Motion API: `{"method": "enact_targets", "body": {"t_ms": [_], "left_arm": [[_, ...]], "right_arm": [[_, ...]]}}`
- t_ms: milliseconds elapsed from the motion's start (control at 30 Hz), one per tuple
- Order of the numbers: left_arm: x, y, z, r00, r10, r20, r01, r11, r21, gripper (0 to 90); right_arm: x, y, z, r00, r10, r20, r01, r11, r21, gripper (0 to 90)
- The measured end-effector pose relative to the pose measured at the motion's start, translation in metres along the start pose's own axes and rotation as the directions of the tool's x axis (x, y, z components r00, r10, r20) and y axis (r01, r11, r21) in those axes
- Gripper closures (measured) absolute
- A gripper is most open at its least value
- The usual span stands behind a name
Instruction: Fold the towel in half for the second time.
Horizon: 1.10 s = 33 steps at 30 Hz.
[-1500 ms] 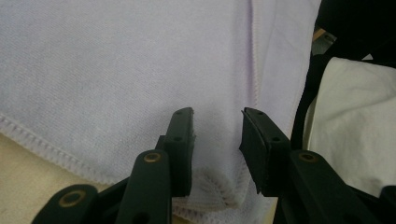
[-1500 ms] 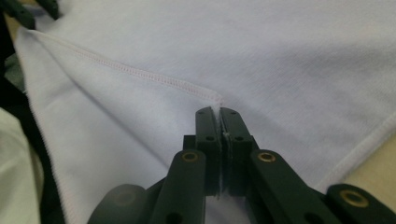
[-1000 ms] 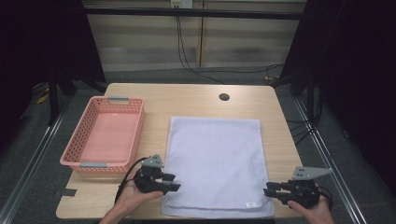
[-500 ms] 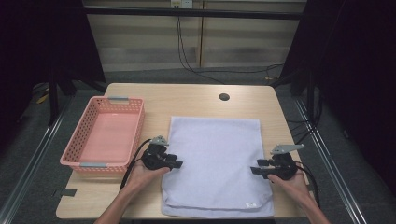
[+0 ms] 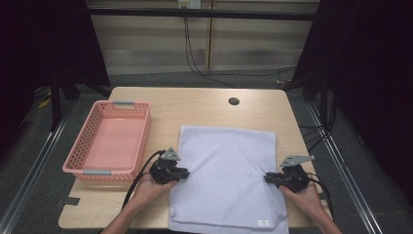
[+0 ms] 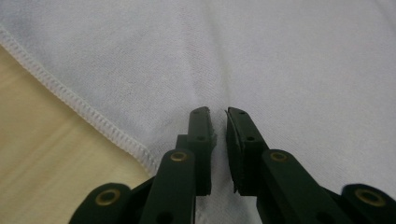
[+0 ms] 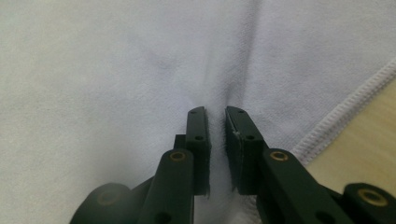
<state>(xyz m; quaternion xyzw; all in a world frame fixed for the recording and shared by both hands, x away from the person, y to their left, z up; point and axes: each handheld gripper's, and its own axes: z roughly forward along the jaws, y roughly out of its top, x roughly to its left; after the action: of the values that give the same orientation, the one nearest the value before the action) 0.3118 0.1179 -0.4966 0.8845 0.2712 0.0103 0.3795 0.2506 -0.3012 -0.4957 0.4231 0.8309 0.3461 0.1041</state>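
Note:
A pale lavender towel [image 5: 226, 175] lies folded flat on the wooden table [image 5: 204, 105], its near edge at the table's front. My left gripper [image 5: 184, 173] rests on the towel's left edge about halfway along, and my right gripper [image 5: 268, 178] on the right edge opposite. Both pairs of jaws have just been closing. In the left gripper view the left gripper [image 6: 218, 112] pinches a small ridge of the towel [image 6: 280, 56] beside its stitched hem. In the right gripper view the right gripper [image 7: 215, 111] likewise pinches a crease of the towel [image 7: 116, 60].
A pink plastic basket [image 5: 141, 141] stands to the left of the towel, close to my left hand. A dark round hole [image 5: 234, 101] sits in the table near its far edge. Bare wood lies beyond the towel's far edge.
Both hands moved away from the towel's near corners to the middle of its side edges. The jaws of both grippers closed onto the cloth.

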Motion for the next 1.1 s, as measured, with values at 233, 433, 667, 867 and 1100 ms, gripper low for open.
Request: {"method": "enact_targets", "body": {"t_ms": [233, 433, 667, 867, 1100], "left_arm": [[-0.026, -0.015, -0.012, 0.9979, -0.030, 0.057, 0.028, 0.9990, 0.035, 78.8], [-0.049, -0.030, -0.024, 0.9950, -0.007, 0.100, 0.000, 0.9978, 0.067, 73.1], [-0.033, -0.014, -0.030, 0.9944, -0.044, 0.096, 0.045, 0.9990, -0.006, 65.5], [0.015, 0.023, -0.023, 0.9970, -0.064, 0.044, 0.069, 0.9898, -0.125, 62.5], [0.051, 0.037, -0.012, 0.9906, -0.126, -0.052, 0.116, 0.9796, -0.164, 58.6]], "right_arm": [[0.009, -0.013, -0.014, 0.9985, -0.012, -0.053, 0.013, 0.999, 0.031, 80.0], [0.028, -0.027, -0.028, 0.9931, -0.065, -0.097, 0.071, 0.996, 0.062, 78.1], [0.035, -0.031, -0.038, 0.9922, -0.041, -0.118, 0.047, 0.998, 0.049, 65.7], [-0.002, -0.004, -0.040, 0.9998, 0.016, -0.010, -0.017, 0.997, -0.080, 57.4], [-0.042, 0.034, -0.025, 0.9977, 0.003, 0.068, 0.006, 0.992, -0.129, 55.4]]}}
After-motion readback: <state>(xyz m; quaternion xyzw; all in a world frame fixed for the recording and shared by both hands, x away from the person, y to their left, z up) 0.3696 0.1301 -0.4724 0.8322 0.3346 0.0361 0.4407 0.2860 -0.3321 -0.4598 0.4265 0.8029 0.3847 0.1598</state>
